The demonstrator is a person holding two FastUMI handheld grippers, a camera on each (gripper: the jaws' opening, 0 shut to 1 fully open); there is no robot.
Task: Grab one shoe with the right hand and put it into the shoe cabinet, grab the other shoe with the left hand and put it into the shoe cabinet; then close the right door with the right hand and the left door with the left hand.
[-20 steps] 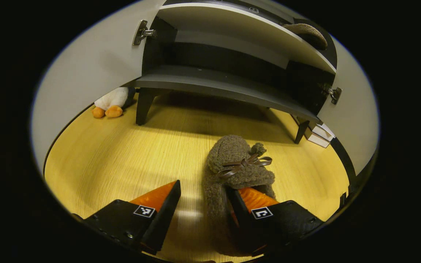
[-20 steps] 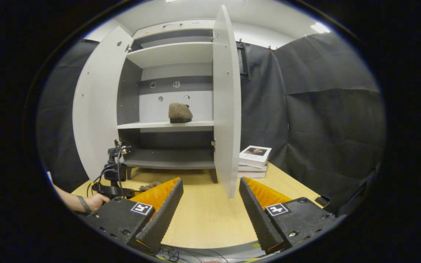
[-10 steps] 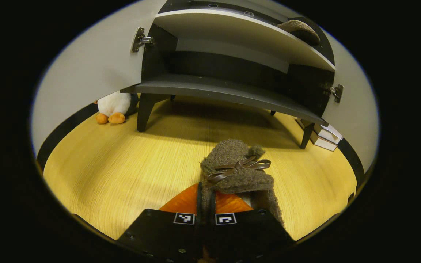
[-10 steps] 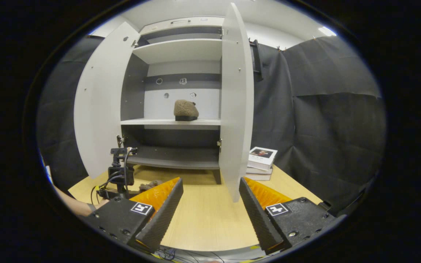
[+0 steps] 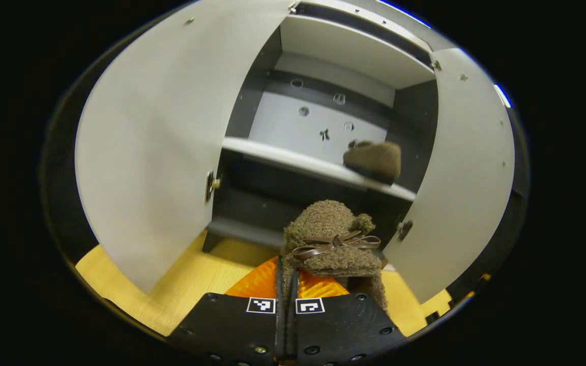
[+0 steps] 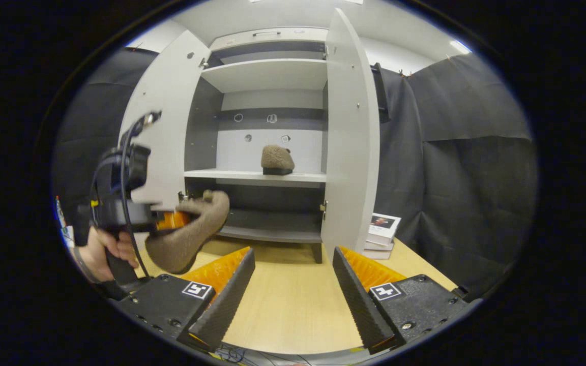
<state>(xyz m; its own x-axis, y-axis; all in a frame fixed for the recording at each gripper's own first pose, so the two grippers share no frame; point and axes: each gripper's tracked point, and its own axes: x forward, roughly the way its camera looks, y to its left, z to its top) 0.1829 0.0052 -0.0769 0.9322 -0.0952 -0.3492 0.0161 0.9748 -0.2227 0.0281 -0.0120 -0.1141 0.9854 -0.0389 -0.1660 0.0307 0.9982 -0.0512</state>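
1. Brown fuzzy slipper with a ribbon bow [image 5: 331, 244], clamped by its side wall between both fingers of the left gripper [image 5: 285, 284], held in the air in front of the open shoe cabinet [image 5: 323, 127].
2. In the right gripper view, same slipper [image 6: 186, 234] hanging toe-up from the left gripper [image 6: 168, 221], gripped by a hand [image 6: 102, 251].
3. Second slipper [image 6: 277, 160] resting on the middle shelf [image 6: 232, 174].
4. Left door [image 5: 155, 152] and right door [image 6: 349, 142] both swung open.
5. Right gripper [image 6: 293, 284] wide open, holding nothing, low over the wooden table [image 6: 288, 310].
6. Stack of books [image 6: 382, 234] beside the cabinet.
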